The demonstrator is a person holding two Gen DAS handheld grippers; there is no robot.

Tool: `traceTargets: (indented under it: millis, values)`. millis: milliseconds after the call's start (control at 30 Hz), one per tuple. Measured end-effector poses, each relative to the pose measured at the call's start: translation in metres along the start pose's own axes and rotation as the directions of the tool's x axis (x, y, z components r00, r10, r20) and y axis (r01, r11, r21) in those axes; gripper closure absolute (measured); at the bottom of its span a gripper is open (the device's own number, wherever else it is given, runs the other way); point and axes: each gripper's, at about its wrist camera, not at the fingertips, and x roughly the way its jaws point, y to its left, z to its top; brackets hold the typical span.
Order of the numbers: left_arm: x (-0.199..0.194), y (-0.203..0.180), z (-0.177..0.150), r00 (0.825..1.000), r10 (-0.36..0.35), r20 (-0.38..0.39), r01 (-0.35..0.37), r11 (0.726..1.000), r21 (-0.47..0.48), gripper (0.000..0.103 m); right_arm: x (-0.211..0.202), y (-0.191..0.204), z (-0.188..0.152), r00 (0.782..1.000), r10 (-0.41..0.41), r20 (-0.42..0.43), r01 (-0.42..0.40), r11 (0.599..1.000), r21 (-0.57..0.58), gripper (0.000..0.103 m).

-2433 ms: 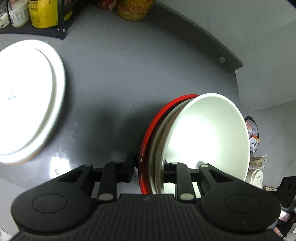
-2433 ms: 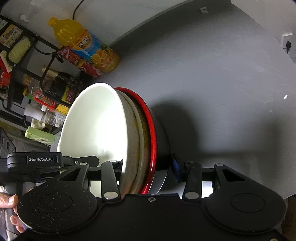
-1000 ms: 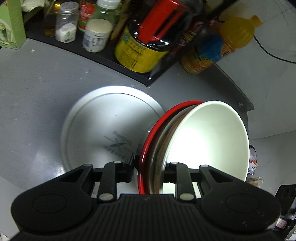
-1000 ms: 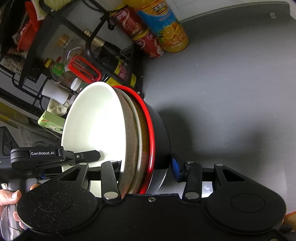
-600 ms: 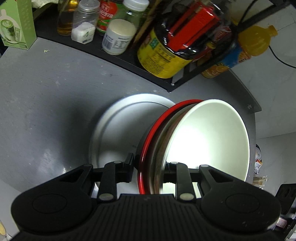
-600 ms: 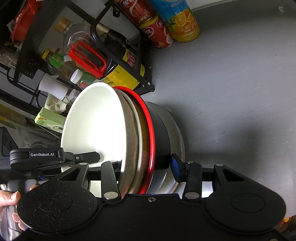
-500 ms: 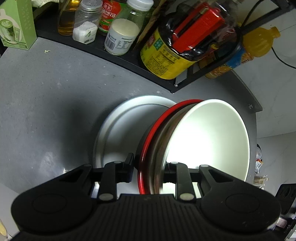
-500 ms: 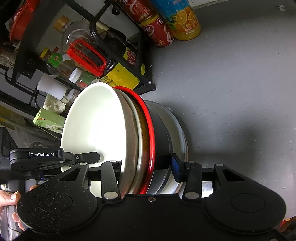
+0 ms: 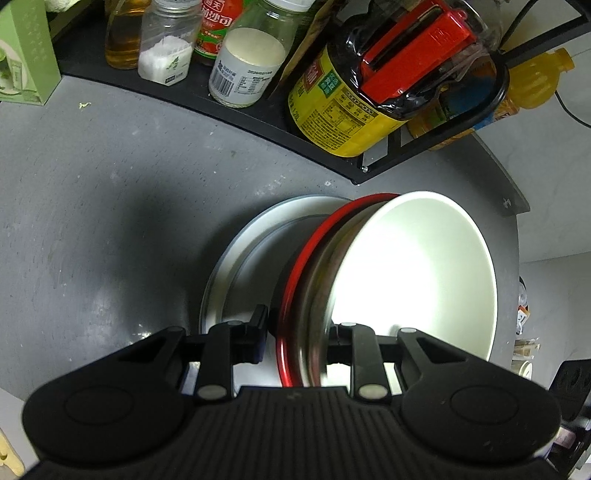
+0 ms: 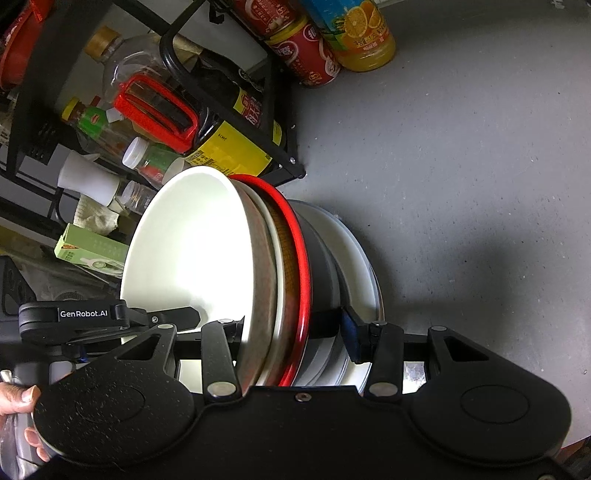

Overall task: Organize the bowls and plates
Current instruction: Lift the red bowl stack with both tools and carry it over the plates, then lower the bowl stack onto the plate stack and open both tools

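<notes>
The grey countertop (image 10: 461,155) is open to the right of the white plate (image 10: 364,258); no object stands there, so approach from that side is unobstructed. To the left of the plate, bare counter (image 9: 92,221) also offers free passage. Directly behind the plate, the black wire rack (image 9: 373,168) blocks the way. It is packed with a yellow-labelled bottle (image 9: 332,110), a white-capped jar (image 9: 245,70) and a salt shaker (image 9: 162,51). An orange juice bottle (image 10: 354,33) and a red can (image 10: 306,55) stand beside the rack's far end.
</notes>
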Motion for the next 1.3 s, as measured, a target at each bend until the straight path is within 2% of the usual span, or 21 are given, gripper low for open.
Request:
traceTargets:
  millis: [233,267,600,767,967,1067,1233,1300]
  values:
    - [-0.001,0.003,0.000,1.000,0.001,0.005,-0.001,1.000,-0.009,0.076,0.004,0.000,-0.003,1.000,0.017,-0.024,-0.017,1.000,0.015,0.055]
    - [-0.002,0.003,-0.001,1.000,0.001,0.009,-0.001,1.000,-0.009,0.076,0.004,0.000,-0.004,1.000,-0.007,-0.021,0.007,1.000,0.026,0.055]
    - [-0.015,0.009,-0.009,0.999,-0.027,0.032,0.027,1.000,-0.015,0.070,-0.001,0.004,-0.017,1.000,-0.003,-0.004,0.004,0.999,0.046,0.054]
    - [-0.025,0.005,-0.010,0.998,-0.036,0.060,0.036,0.999,0.014,0.060,-0.021,0.012,-0.018,0.997,-0.006,0.074,0.006,1.000,0.009,0.042]
    - [-0.033,-0.003,-0.006,0.996,-0.042,0.078,0.037,0.997,0.066,0.058,-0.049,0.006,-0.016,0.986,-0.039,0.164,0.031,0.998,0.048,0.042]
    - [-0.039,-0.007,-0.007,0.994,-0.044,0.103,0.036,0.996,0.080,0.057,-0.061,0.001,-0.019,0.982,-0.054,0.181,0.046,0.998,0.051,0.037]
    - [-0.050,-0.017,-0.014,0.987,-0.028,0.160,0.010,0.993,0.116,0.039,-0.078,-0.005,-0.026,0.971,-0.064,0.229,0.052,0.997,0.057,0.029]
    - [-0.054,-0.022,-0.018,0.982,-0.020,0.185,-0.005,0.991,0.134,0.034,-0.087,-0.006,-0.028,0.965,-0.067,0.252,0.054,0.997,0.059,0.021]
